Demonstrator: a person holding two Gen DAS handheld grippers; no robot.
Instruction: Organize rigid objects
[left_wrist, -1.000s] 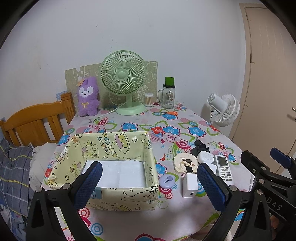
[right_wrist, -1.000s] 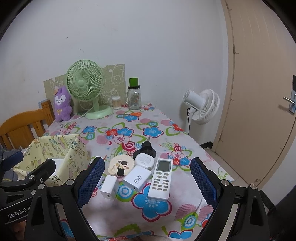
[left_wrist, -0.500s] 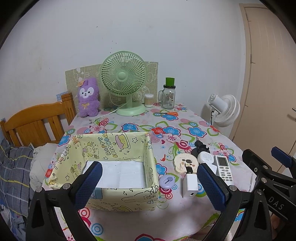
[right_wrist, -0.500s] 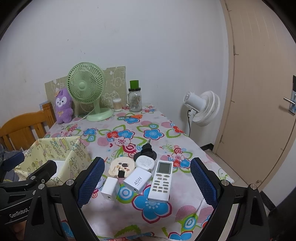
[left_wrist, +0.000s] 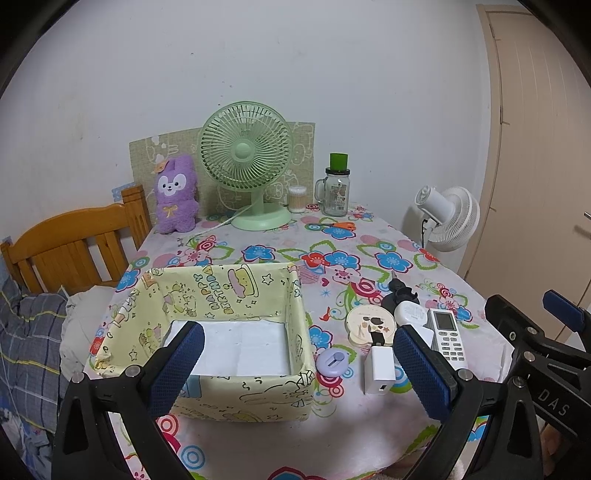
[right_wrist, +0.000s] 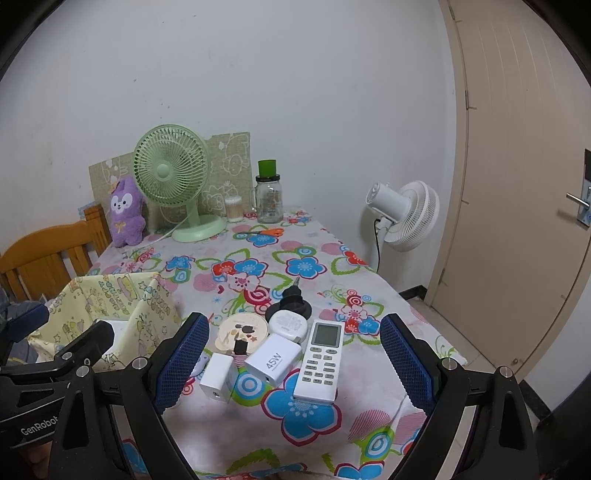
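Your right hand-held gripper (right_wrist: 293, 363) hangs over the near edge of the bench (right_wrist: 229, 435) with its jaws spread wide and nothing between the pads. Your left hand-held gripper (left_wrist: 295, 363) is likewise wide open and empty, in front of the yellow box (left_wrist: 236, 400).

Just past your right gripper lies the cluster. The small white charger (right_wrist: 217, 376) lies on its side with its port facing you. Beside it, touching, the larger charger (right_wrist: 272, 361) marked 45W lies tilted, its long axis running from near left to far right. The remote (right_wrist: 320, 362) lies flat to the right of that, buttons up, its long axis pointing away from you, screen end at the far side. A purple round thing (left_wrist: 333, 362) sits just beside the box.

Behind these, the round tin (right_wrist: 242, 331), the white puck (right_wrist: 289, 325) and the black piece (right_wrist: 289, 299) crowd together.

The box stands to the left, open-topped, with white paper on its floor.

At the far edge stand the green fan (left_wrist: 245, 162), the purple plush (left_wrist: 175, 197) and the jar (left_wrist: 337, 192).
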